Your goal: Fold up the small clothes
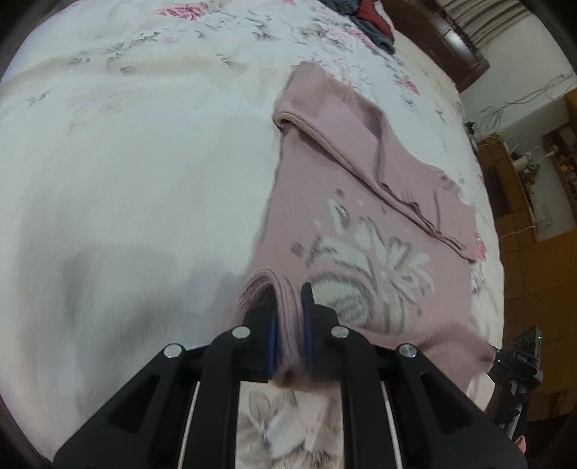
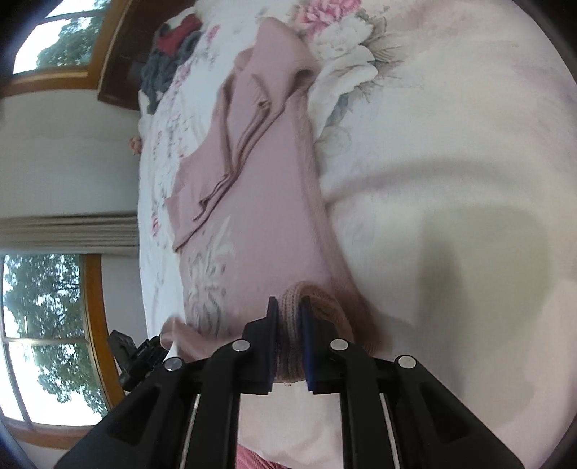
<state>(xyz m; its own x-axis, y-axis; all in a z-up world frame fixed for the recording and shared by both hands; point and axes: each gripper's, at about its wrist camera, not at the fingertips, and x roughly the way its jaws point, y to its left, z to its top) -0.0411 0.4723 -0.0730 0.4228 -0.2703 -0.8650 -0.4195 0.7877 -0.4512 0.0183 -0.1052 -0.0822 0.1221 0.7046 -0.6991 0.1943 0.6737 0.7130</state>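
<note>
Pink sweater (image 1: 360,223) in both grippers

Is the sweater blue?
No, the sweater is pink with a pale flower pattern, lying on the bed.

Left wrist view: looks forward along left gripper (image 1: 289,299) fingers, low and close over bed (image 1: 144,180), facing along pink sweater (image 1: 342,216) toward headboard. Right wrist view: rolled sideways, looks along right gripper (image 2: 289,310) fingers, equally close, windows (image 2: 47,335) at frame left. Shared: same pink sweater (image 2: 259,202), floral bedspread, dark clothes pile (image 1: 368,21) at far end (image 2: 169,57).
</note>
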